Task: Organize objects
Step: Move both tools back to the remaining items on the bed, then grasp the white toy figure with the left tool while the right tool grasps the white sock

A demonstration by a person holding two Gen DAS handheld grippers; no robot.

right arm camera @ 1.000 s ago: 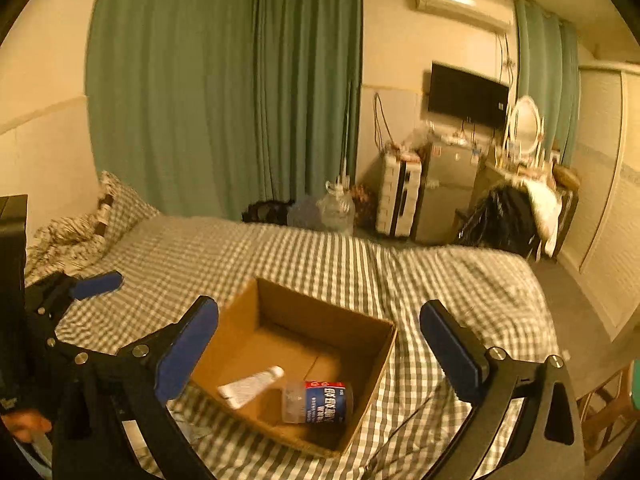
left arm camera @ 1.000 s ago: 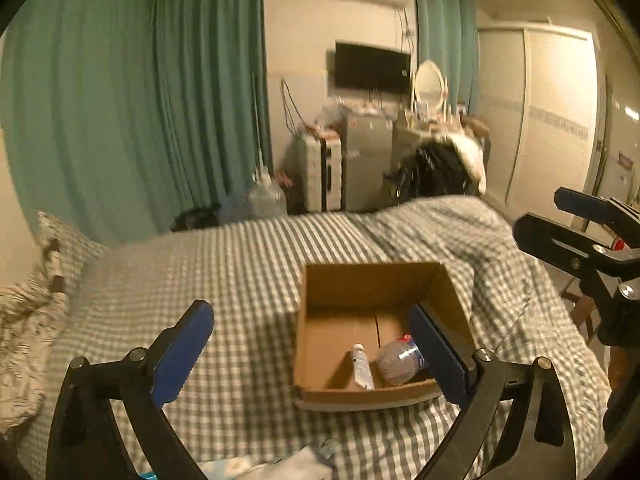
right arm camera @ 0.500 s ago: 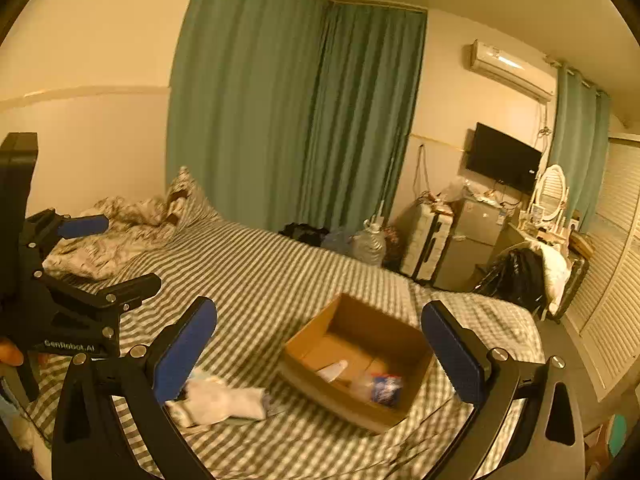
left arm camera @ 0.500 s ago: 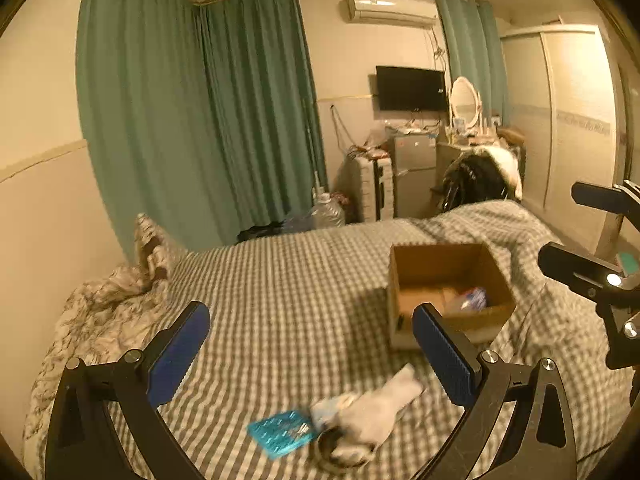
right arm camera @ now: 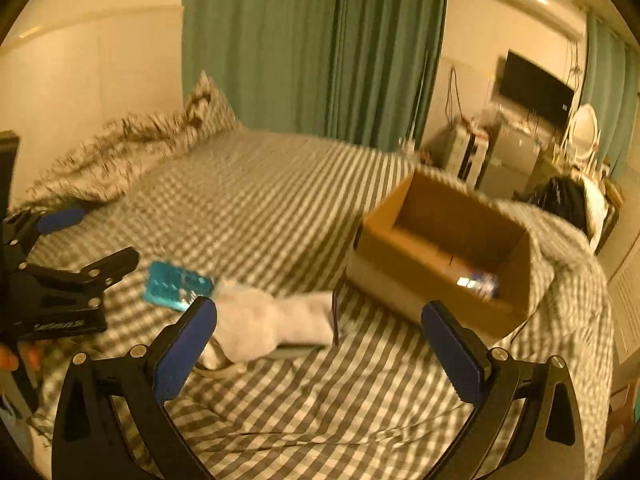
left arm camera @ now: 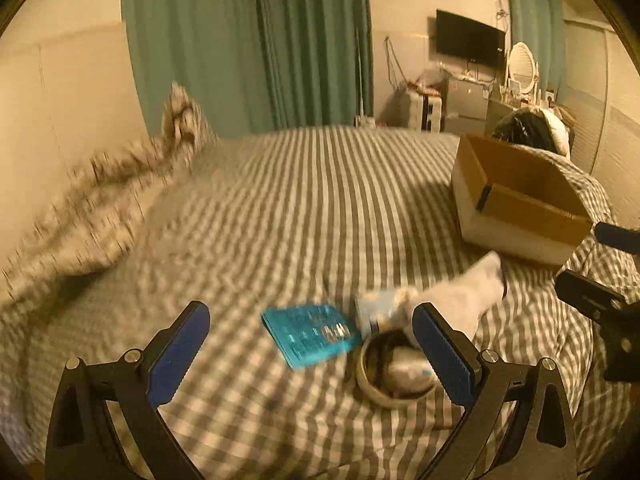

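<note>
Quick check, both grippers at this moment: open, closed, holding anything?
Left gripper: open, empty, over the teal packet.
Right gripper: open, empty, over the white cloth.

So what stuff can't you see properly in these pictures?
- Inside the cardboard box, left wrist view: its near wall hides the contents.
- Bottle in the box, right wrist view: label blurred.
- Teal packet: print blurred.
- Metal ring, left wrist view: partly behind the left hand-held gripper.
</note>
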